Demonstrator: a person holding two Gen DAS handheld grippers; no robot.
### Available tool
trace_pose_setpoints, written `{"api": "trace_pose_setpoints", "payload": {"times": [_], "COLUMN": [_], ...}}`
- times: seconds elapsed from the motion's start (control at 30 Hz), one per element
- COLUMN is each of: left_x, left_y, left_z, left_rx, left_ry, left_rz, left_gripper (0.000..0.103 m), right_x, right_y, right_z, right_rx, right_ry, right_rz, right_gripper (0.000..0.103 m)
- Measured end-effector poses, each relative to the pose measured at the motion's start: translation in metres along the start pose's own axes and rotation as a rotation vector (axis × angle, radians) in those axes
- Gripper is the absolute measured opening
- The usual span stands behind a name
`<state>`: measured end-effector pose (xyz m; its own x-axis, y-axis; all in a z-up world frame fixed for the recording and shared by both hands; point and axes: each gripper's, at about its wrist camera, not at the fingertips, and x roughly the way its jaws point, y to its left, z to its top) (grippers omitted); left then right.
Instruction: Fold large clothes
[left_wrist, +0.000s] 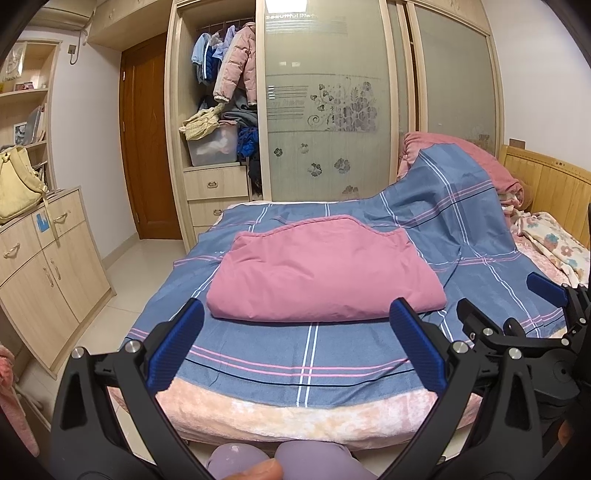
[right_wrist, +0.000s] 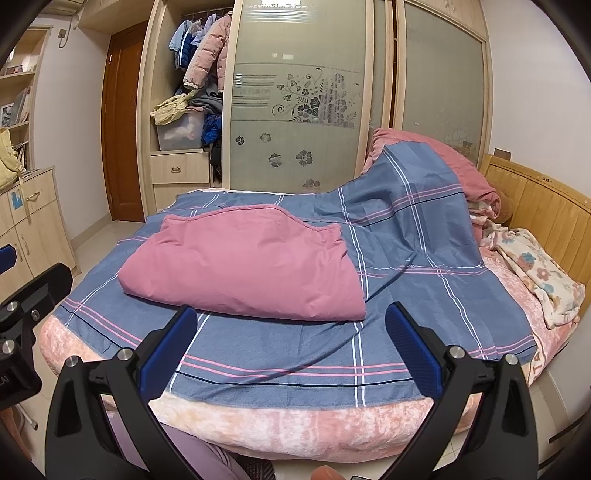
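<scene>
A pink garment (left_wrist: 325, 273) lies folded into a thick rectangle on the blue plaid sheet (left_wrist: 306, 350) of the bed; it also shows in the right wrist view (right_wrist: 243, 269). My left gripper (left_wrist: 295, 321) is open and empty, just short of the fold's near edge, above the sheet. My right gripper (right_wrist: 291, 325) is open and empty, near the fold's front right corner. The right gripper also shows at the right edge of the left wrist view (left_wrist: 517, 299). Part of the left gripper shows at the left edge of the right wrist view (right_wrist: 29, 295).
The plaid sheet (right_wrist: 406, 221) climbs over a pile of pink bedding (right_wrist: 461, 166) at the back right. A floral blanket (right_wrist: 539, 277) lies by the wooden headboard (right_wrist: 546, 206). A wardrobe (left_wrist: 325, 99) stands behind the bed, a low cabinet (left_wrist: 48, 269) to the left.
</scene>
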<state>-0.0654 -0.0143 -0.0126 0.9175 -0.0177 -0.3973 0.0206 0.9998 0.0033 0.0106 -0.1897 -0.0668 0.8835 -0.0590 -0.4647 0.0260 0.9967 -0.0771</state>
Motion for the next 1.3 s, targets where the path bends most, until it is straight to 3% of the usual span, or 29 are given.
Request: {"api": "trace_pose_setpoints", "payload": {"times": [0.93,1.3], "left_x": [0.0028,0.0072], "left_y": [0.0061,0.0095], "left_z": [-0.0048,-0.0065], "left_rx": [-0.011,-0.045], "left_ry": [0.018,0.027], "left_rz": [0.003,-0.074], "left_gripper": [0.101,0.101], "right_x": [-0.0002,0.0067], "right_y": [0.0015,0.0028], "right_z": [0.0010,-0.0033], "right_rx": [-0.013,-0.005], "right_ry": [-0.007,0.015], "right_rz": [0.001,0.006], "right_gripper": [0.102,0.102]}}
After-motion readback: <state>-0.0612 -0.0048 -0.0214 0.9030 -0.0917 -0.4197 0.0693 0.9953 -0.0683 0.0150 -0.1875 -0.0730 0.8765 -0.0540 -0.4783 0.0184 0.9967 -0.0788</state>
